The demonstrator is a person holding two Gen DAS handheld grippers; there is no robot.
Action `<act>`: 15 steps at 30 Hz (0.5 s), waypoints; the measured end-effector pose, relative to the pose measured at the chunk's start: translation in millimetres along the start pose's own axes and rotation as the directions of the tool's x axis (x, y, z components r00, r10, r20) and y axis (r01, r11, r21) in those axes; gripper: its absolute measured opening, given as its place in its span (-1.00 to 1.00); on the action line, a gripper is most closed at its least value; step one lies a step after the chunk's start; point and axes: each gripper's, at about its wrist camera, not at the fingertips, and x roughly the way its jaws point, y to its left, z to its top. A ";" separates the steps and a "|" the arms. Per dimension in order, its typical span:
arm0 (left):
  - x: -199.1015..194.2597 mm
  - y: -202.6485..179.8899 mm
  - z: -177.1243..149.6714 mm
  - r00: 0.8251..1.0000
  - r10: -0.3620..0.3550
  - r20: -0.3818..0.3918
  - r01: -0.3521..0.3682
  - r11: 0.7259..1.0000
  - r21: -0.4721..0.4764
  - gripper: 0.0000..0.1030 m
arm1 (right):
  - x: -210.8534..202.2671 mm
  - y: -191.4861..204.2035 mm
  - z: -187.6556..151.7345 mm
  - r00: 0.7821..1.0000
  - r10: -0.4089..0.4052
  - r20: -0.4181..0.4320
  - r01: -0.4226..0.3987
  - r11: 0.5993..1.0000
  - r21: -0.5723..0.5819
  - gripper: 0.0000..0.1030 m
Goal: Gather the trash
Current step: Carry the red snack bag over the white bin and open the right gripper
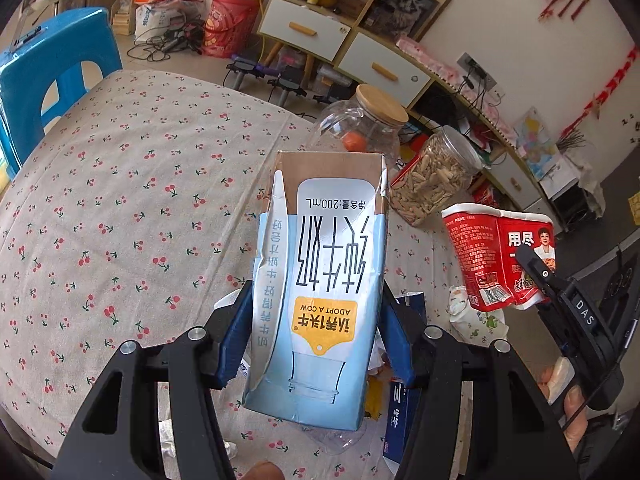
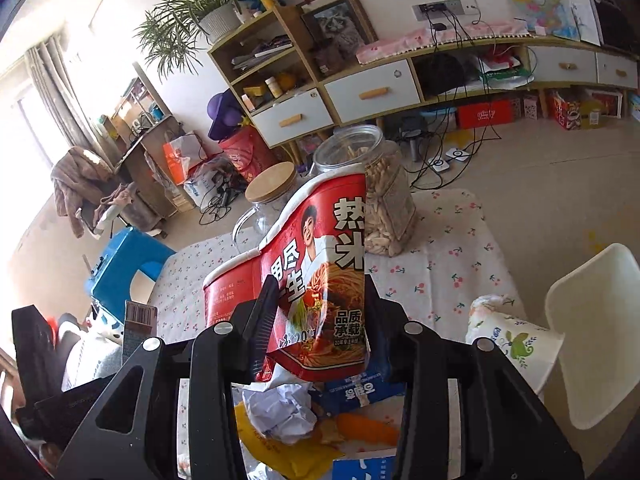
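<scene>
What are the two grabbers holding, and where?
Left gripper squeezes the milk carton by its lower sides. Right gripper pinches the crushed red noodle cup near its base.

Dented blue-white milk carton (image 1: 320,292) and crushed red noodle cup (image 2: 316,276), both aloft

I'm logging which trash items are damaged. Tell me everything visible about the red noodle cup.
The red noodle cup is a paper instant-noodle tub with a white rim, printed with Chinese text, a smiling person and noodles. It is crushed and creased, its rim bent out of round. The right gripper is clamped on its lower part, holding it lifted above the crumpled trash on the cherry-print tablecloth. In the left wrist view it hangs beside the milk carton, apart from it.
</scene>
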 end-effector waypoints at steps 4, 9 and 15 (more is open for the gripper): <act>6.0 -21.0 -6.3 1.000 -0.004 0.003 0.004 0.999 0.046 0.11 | -35.2 -37.0 -2.2 0.993 -0.099 0.069 0.099 0.995 -0.010 -0.24; 13.9 -48.6 -18.7 1.000 -0.022 0.009 0.021 0.995 0.094 0.11 | -64.6 -84.9 -8.1 0.952 -0.269 0.145 0.277 0.960 -0.034 -0.23; 20.9 -91.0 -38.3 0.999 -0.049 0.015 0.046 0.986 0.160 0.11 | -77.0 -134.2 -10.9 0.865 -0.471 0.170 0.481 0.877 -0.015 -0.23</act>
